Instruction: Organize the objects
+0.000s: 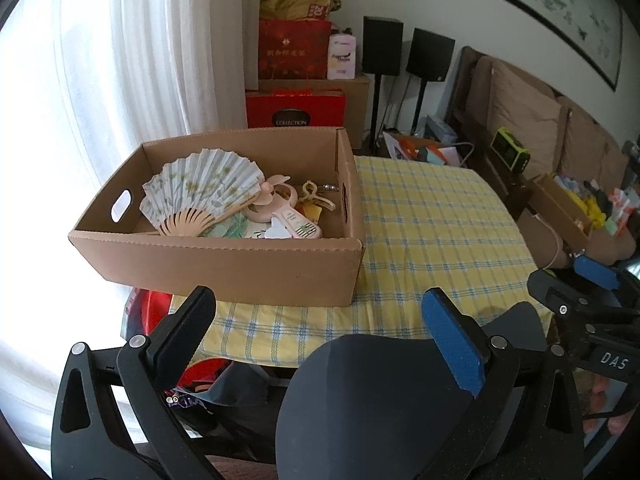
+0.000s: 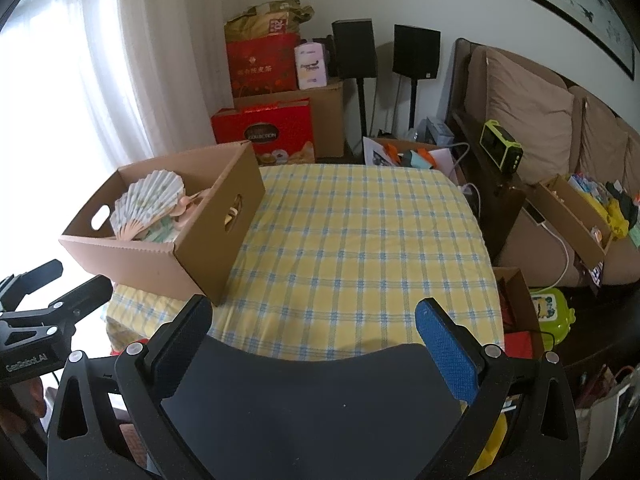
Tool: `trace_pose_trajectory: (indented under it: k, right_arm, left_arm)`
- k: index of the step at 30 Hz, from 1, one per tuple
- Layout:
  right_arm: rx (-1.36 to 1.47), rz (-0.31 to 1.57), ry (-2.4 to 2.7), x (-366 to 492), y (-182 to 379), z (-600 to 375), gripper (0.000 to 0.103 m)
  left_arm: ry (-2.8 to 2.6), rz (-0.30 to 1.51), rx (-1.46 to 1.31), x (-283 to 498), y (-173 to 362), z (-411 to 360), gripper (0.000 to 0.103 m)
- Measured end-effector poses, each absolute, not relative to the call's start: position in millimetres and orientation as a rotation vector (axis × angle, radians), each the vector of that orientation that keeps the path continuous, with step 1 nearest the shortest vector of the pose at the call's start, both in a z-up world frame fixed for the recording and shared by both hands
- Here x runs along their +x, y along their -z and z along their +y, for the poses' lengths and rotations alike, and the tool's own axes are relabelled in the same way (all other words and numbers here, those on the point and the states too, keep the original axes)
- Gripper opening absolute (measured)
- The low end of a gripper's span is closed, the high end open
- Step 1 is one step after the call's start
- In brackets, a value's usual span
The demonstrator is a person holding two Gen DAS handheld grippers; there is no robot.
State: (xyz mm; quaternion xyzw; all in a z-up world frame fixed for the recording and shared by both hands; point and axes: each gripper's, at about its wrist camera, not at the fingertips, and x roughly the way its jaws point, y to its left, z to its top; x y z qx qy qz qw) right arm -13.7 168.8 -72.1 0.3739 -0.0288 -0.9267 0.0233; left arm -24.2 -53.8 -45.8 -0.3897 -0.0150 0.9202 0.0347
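Cardboard box (image 1: 224, 256) sits at ten o'clock on the checked tablecloth (image 1: 432, 216), beyond both tongs. Left gripper (image 1: 320, 320) is released, fingers spread wide and holding nothing; right gripper (image 2: 316, 328) is likewise released and bare. Inside the box lie a paper fan (image 1: 204, 188), a pink handheld fan (image 1: 280, 208) and a hair claw (image 1: 314, 196).

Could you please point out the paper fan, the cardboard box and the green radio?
Fan (image 1: 208, 184): left wrist view, on its pleated leaf.
Box (image 1: 224, 266): left wrist view, on its near outer wall.
Radio (image 2: 501, 149): right wrist view, on its front face.
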Motion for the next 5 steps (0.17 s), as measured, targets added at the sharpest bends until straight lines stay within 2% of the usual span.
trace_pose_trajectory:
  k: [5]
  right_arm:
    - [1.156, -0.088, 2.869, -14.0, 71.9, 168.8, 0.102]
  left_arm:
    - [-2.827, -0.031, -1.207, -25.0, 45.5, -51.1, 0.103]
